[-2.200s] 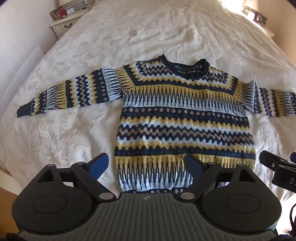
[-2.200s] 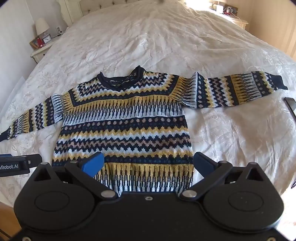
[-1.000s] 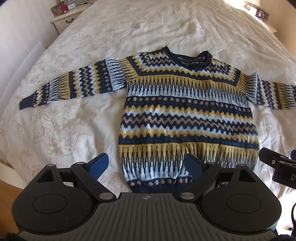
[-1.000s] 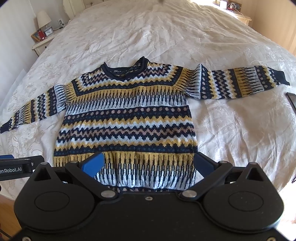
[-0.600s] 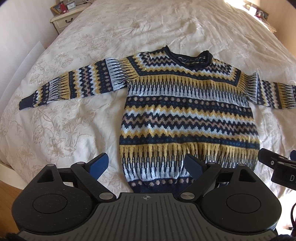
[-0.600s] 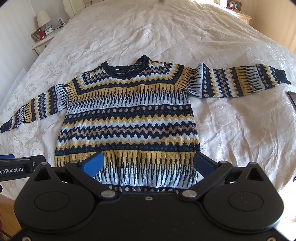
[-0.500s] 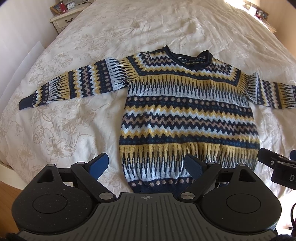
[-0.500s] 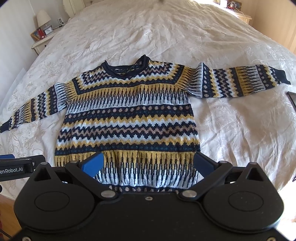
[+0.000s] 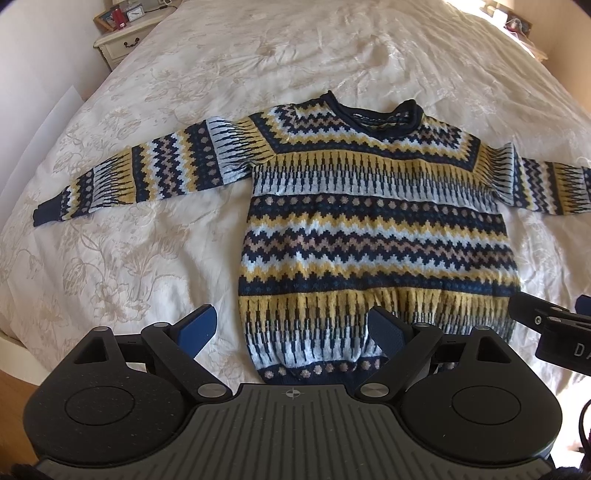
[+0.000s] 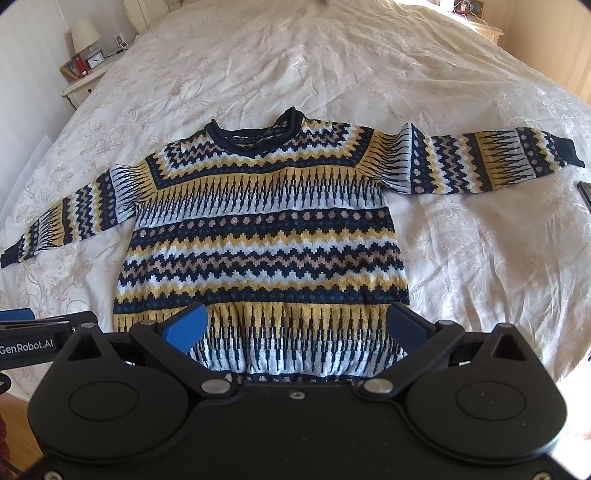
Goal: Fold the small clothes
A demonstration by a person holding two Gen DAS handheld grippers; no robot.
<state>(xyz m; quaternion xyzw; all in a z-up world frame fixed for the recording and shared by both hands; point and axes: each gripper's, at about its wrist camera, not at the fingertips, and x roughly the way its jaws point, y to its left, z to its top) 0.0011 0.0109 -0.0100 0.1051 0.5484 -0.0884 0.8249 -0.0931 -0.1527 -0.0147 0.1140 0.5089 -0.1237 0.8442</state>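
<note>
A nightstand (image 9: pixel 123 46) stands at the far left beside the bed (image 9: pixel 258 55), with a small clock (image 10: pixel 95 58), a red item and a framed picture on top; in the right wrist view a lamp (image 10: pixel 85 32) with a pale shade stands there too. The bed is covered by a cream quilt with a faint floral print.

The sweater (image 9: pixel 373 236) lies flat and face up on the quilt, collar toward the far end and hem toward the near edge. It is knitted in navy, mustard, pale blue and tan bands of zigzags, dots and spikes. Its left sleeve (image 9: pixel 147 173) stretches straight out to the left, its navy cuff resting on the quilt; the right sleeve (image 10: pixel 491 162) stretches out to the right in the same way. A label sits inside the collar, but its writing is too small to read.

The left gripper (image 9: pixel 291 325) hovers above the near left corner of the hem, jaws spread wide and empty, blue pads apart, one over bare quilt and one over the knit. Its side carries white lettering, "GenRobot.AI", seen in the right wrist view.

The right gripper (image 10: pixel 295 325) hangs over the hem's right half, released as well, nothing between its pads. In the left wrist view its body shows the letters "DA", the rest cut off. At the far right edge a dark flat object (image 10: pixel 585 190) lies on the quilt.
</note>
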